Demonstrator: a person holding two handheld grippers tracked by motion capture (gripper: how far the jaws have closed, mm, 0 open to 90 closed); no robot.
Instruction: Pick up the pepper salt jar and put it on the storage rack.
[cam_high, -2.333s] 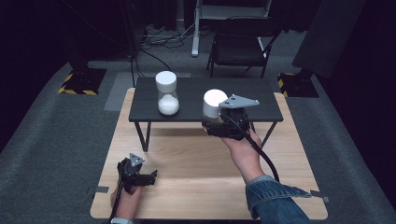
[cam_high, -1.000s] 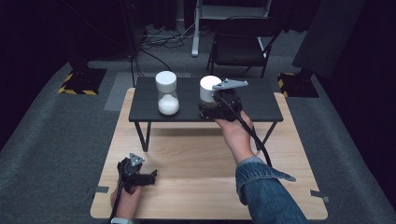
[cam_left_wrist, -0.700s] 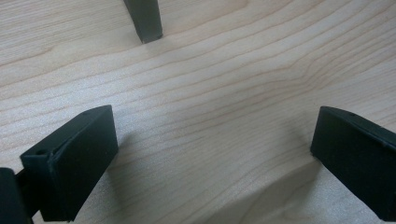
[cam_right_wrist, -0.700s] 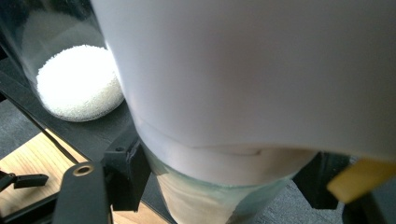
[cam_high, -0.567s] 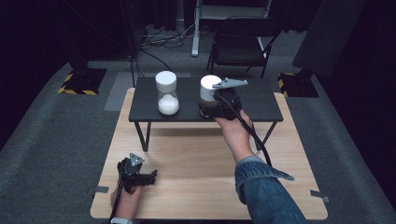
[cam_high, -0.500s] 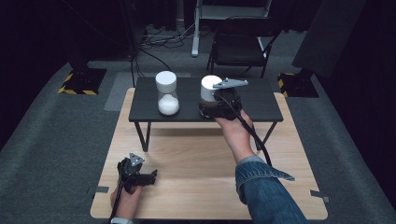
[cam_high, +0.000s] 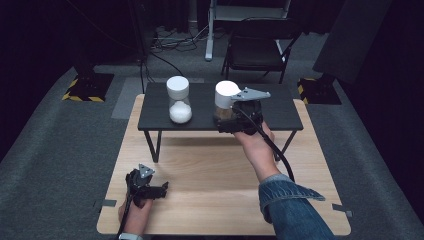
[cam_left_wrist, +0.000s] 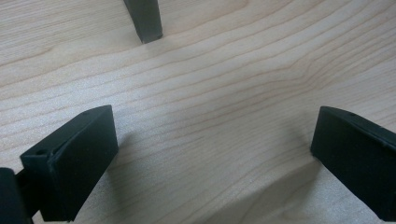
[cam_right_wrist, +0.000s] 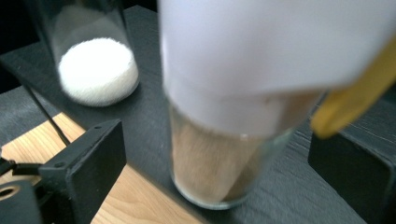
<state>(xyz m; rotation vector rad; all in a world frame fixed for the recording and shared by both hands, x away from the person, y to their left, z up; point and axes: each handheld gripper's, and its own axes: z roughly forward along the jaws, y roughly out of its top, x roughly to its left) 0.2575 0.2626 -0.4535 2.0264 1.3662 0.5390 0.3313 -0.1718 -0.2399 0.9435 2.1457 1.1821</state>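
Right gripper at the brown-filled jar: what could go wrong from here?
1. The brown-filled jar stands close to the front edge of the black shelf; a nudge could tip it onto the wooden table.
2. The right gripper, whose jaws have just been opening, has the jar between them, pads clear; pulling back crookedly could catch the glass.
3. The white-filled jar stands nearby on the shelf; a sideways swing might hit it.

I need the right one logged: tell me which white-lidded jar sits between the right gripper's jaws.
The jar of brown powder, between the right gripper's open jaws; the jar of white powder stands apart, leftward.
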